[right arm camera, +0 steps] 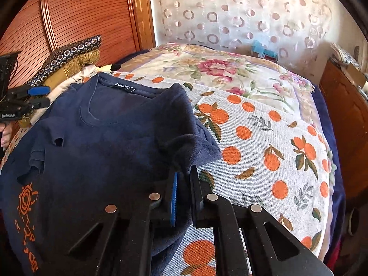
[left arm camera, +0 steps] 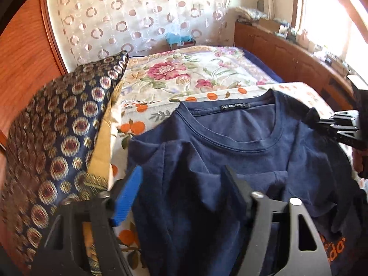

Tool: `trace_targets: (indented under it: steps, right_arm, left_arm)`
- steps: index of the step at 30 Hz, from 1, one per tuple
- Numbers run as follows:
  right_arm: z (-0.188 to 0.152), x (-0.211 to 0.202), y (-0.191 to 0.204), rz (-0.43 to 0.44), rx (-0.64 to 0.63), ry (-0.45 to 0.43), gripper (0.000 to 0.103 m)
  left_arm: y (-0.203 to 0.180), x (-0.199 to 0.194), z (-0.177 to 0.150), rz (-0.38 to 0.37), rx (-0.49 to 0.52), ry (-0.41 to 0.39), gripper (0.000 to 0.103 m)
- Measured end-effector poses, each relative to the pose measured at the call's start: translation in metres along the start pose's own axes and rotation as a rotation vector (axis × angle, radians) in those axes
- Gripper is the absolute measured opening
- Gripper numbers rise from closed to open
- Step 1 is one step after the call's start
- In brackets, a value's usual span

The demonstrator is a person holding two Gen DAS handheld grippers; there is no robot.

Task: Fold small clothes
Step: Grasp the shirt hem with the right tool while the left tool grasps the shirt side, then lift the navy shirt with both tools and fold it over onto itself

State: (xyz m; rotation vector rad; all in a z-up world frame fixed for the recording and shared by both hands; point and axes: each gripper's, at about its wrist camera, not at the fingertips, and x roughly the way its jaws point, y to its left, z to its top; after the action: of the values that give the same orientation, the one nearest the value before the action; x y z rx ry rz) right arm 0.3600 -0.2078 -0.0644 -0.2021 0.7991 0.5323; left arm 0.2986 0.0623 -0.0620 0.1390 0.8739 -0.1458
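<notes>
A navy T-shirt [left arm camera: 230, 151] with orange print lies on the orange-patterned cloth [right arm camera: 264, 142] on the bed, collar away from me. Both sleeves are folded in over the body. My left gripper [left arm camera: 181, 179] is open just above the shirt's left folded edge, its blue pad [left arm camera: 128, 195] off the fabric's side. It also shows in the right wrist view [right arm camera: 43, 96]. My right gripper [right arm camera: 184, 179] is shut on the shirt's [right arm camera: 110, 138] right folded sleeve edge. It shows at the right in the left wrist view [left arm camera: 312, 117].
A stack of patterned cushions [left arm camera: 57, 138] lies left of the shirt against a wooden wardrobe [right arm camera: 80, 16]. A floral bedspread [left arm camera: 184, 73] covers the far bed. A wooden sideboard [left arm camera: 299, 57] runs along the right, under a bright window.
</notes>
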Motion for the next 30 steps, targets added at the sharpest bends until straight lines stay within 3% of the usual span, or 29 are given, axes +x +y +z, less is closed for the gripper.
trace_targets:
  steps: [4, 8, 16, 20, 23, 30]
  right_arm:
    - [-0.004, 0.001, -0.002, 0.017, 0.014, -0.018, 0.009]
    - [-0.005, 0.001, -0.006, 0.038, 0.034, -0.02, 0.009]
    - [-0.003, 0.002, -0.003, 0.033, 0.027, -0.015, 0.009]
    - [-0.001, 0.003, 0.001, 0.014, 0.017, -0.005, 0.009]
    - [0.002, 0.003, 0.004, -0.001, 0.011, 0.003, 0.008]
    - [0.007, -0.004, 0.008, -0.054, 0.012, -0.025, 0.007]
  left_arm:
    - [0.0, 0.022, 0.005, 0.079, 0.052, 0.07, 0.05]
    - [0.009, 0.042, 0.002, 0.107, 0.04, 0.128, 0.05]
    - [0.014, 0.046, 0.0, 0.09, -0.009, 0.11, 0.048]
    - [0.013, 0.049, -0.001, 0.007, -0.036, 0.106, 0.02]
    - [0.006, 0.048, 0.0, 0.019, -0.013, 0.109, 0.006]
    - [0.003, 0.016, -0.001, 0.009, -0.006, 0.036, 0.004]
